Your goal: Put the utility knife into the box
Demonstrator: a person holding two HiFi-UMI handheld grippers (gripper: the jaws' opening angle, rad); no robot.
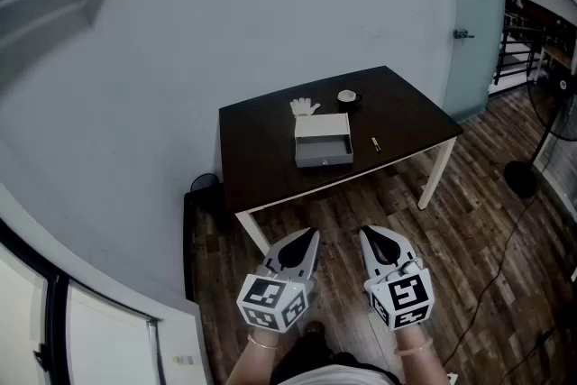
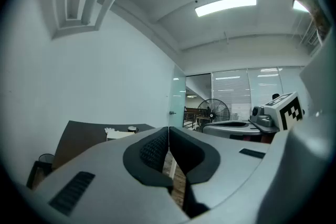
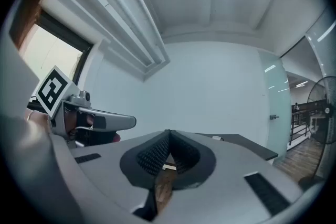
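In the head view a dark table (image 1: 261,149) stands some way ahead of me. On it sits a grey-white open box (image 1: 323,142). The utility knife (image 1: 376,143) is a small yellowish stick lying on the tabletop just right of the box. Both grippers are held low and level in front of the table, far short of it. The left gripper (image 1: 309,235) is shut with nothing in it, its pads meeting at the tips (image 2: 168,129). My right gripper (image 1: 368,233) is likewise shut and empty, its tips touching (image 3: 168,135).
A white glove (image 1: 304,107) and a roll of tape (image 1: 347,96) lie behind the box. A black bin (image 1: 206,185) stands by the table's left leg. A standing fan (image 1: 554,117) and a glass door (image 1: 475,13) are at the right. Wood floor (image 1: 361,203) lies between me and the table.
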